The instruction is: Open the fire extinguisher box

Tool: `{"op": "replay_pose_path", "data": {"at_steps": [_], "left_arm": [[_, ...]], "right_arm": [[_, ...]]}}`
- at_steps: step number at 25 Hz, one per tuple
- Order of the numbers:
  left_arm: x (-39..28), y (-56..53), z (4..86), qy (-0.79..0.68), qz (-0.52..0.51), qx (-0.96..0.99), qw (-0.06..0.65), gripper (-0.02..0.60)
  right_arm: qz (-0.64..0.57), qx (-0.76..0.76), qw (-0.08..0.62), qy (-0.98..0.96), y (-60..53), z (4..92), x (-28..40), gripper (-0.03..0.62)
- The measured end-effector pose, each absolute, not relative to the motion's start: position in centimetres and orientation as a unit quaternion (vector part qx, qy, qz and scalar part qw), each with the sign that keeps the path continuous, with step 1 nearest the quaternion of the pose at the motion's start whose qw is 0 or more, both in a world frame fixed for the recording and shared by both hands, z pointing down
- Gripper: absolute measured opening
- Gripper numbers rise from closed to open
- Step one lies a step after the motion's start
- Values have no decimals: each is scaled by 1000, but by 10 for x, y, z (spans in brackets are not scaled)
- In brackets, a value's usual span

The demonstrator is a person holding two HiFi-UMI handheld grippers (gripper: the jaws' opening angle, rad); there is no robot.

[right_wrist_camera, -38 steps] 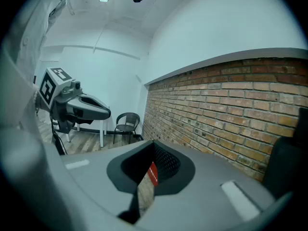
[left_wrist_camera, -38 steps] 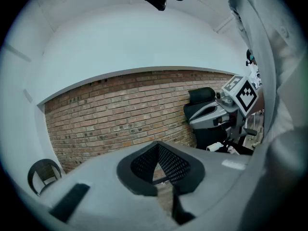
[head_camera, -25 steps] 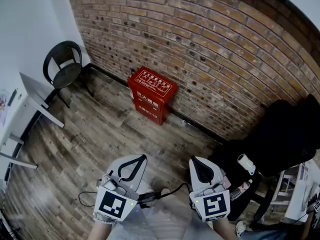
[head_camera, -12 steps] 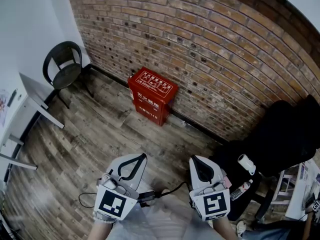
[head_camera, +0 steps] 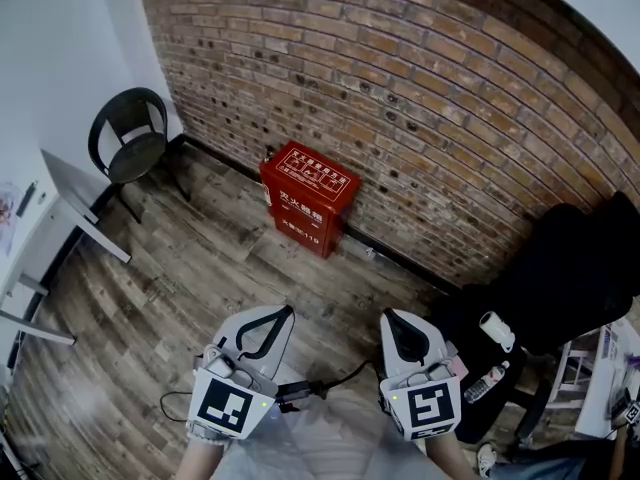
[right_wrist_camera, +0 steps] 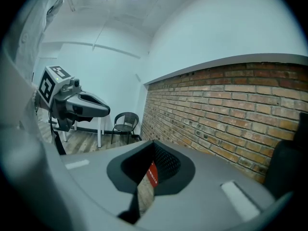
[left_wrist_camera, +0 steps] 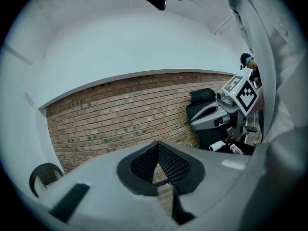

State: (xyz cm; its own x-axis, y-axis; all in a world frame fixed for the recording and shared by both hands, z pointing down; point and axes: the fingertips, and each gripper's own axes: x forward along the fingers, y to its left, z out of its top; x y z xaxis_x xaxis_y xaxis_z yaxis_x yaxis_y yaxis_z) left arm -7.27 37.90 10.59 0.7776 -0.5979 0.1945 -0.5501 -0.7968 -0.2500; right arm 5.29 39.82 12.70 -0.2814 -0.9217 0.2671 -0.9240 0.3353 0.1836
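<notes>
The red fire extinguisher box stands on the wooden floor against the brick wall, its lid down. Both grippers hover well short of it, low in the head view, side by side and pointing toward the wall. My left gripper is shut with nothing in it; in its own view its jaws meet in front of bare brick. My right gripper is also shut and empty. A sliver of the red box shows through the slit between the right jaws.
A black round chair stands in the left corner beside a white table. A black office chair with a white roll and a bottle sits at the right. A black cable hangs between the grippers.
The head view has edged toward the wall, so the red box sits slightly lower and further right in it. Both grippers stay shut and keep their places in the view.
</notes>
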Motion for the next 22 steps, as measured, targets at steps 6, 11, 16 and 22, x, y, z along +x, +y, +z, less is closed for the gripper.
{"op": "replay_pose_path", "data": {"at_steps": [6, 11, 16, 22], "left_arm": [[-84, 382, 107, 300, -134, -940, 94, -5], [-95, 385, 107, 301, -129, -940, 99, -5], [-97, 386, 105, 300, -126, -940, 105, -5], [-94, 380, 107, 298, -138, -938, 115, -5]], "right_arm": [[3, 584, 164, -795, 402, 127, 43, 6], [-8, 589, 165, -791, 406, 125, 35, 6], [-11, 589, 168, -790, 408, 124, 32, 6], [-11, 588, 167, -791, 400, 126, 35, 6]]}}
